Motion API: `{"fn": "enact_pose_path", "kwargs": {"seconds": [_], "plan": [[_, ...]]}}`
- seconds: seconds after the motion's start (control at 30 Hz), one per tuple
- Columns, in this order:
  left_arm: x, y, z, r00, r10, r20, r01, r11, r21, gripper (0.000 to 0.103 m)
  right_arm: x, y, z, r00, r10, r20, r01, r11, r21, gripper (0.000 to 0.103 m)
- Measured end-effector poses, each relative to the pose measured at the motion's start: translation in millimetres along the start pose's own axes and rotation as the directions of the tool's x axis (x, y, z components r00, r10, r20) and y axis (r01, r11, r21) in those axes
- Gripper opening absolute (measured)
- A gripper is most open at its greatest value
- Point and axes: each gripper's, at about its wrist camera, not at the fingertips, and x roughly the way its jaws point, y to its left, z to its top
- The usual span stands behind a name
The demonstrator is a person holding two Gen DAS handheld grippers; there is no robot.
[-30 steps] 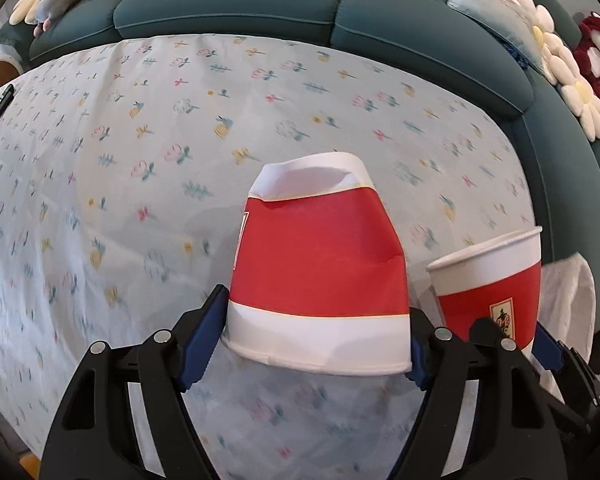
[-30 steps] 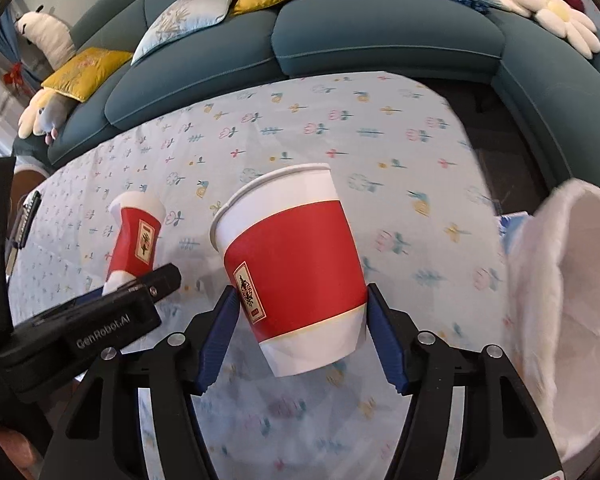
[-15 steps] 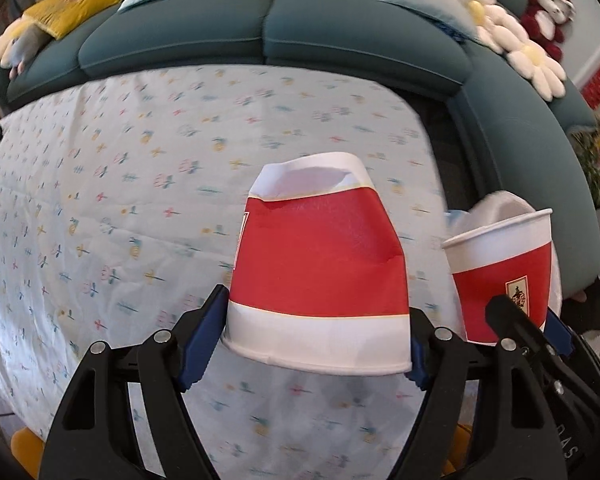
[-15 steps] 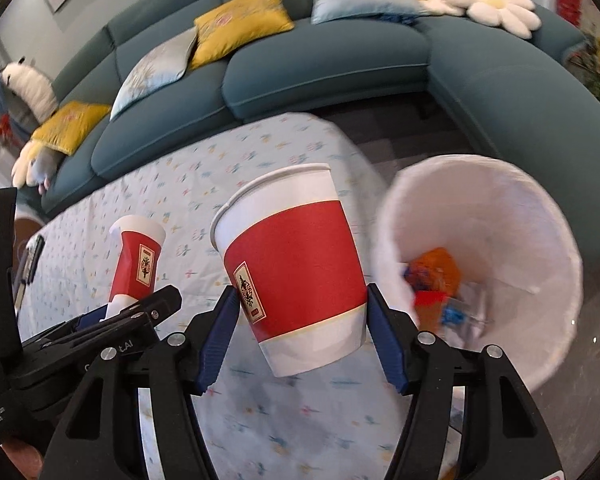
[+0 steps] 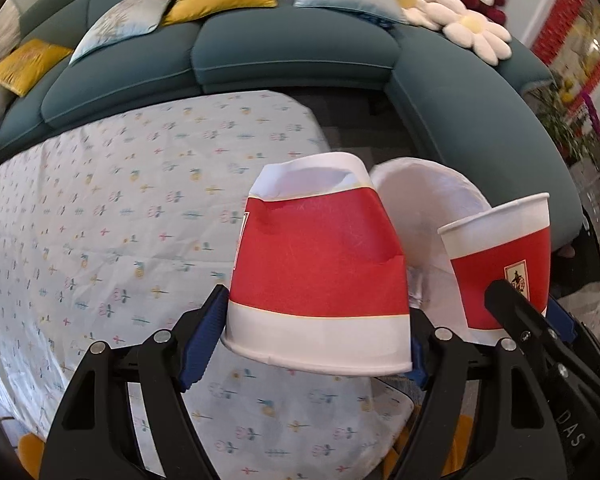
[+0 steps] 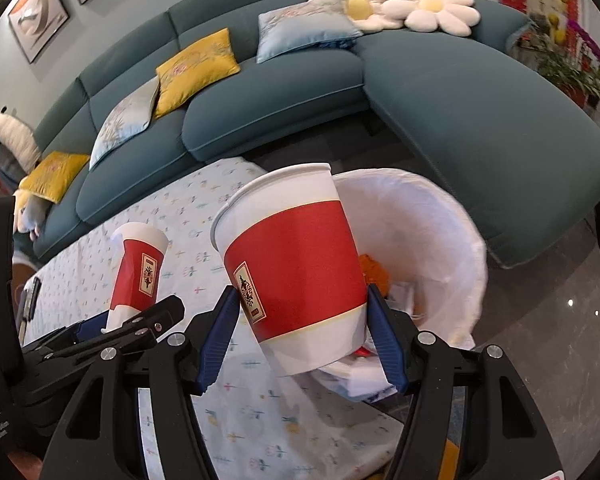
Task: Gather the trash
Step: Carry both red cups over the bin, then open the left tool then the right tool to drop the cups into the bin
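Two red paper cups (image 6: 296, 268) (image 6: 138, 272), one in each of two grippers (image 6: 300, 344) (image 5: 320, 336). One white-lined bin (image 6: 432, 240). On the sofa (image 6: 480, 92): two yellow cushions (image 6: 196, 68) (image 6: 54, 174), two pale blue (image 6: 304, 28) (image 6: 124, 120), two flower-shaped (image 6: 352, 2) (image 6: 440, 12).

Red-and-white cups (image 5: 320, 276), floral pale tablecloth (image 5: 100, 220), teal sofa (image 5: 292, 52)

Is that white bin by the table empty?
No. The white-lined bin already holds trash: an orange item and other scraps lie at its bottom.

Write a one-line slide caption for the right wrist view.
Right gripper carries an intact red paper cup toward the white-lined trash bin.
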Motion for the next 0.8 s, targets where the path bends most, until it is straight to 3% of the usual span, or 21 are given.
{"fn": "enact_pose_path", "kwargs": {"seconds": [0.8], "plan": [[7.0,-113.2,4.3,0.999,-0.038,0.005,0.036,0.983,0.182,0.073,-31.1,-99.2,-0.7,0.997,-0.045,0.063,0.036,0.99,0.138,0.061]]}}
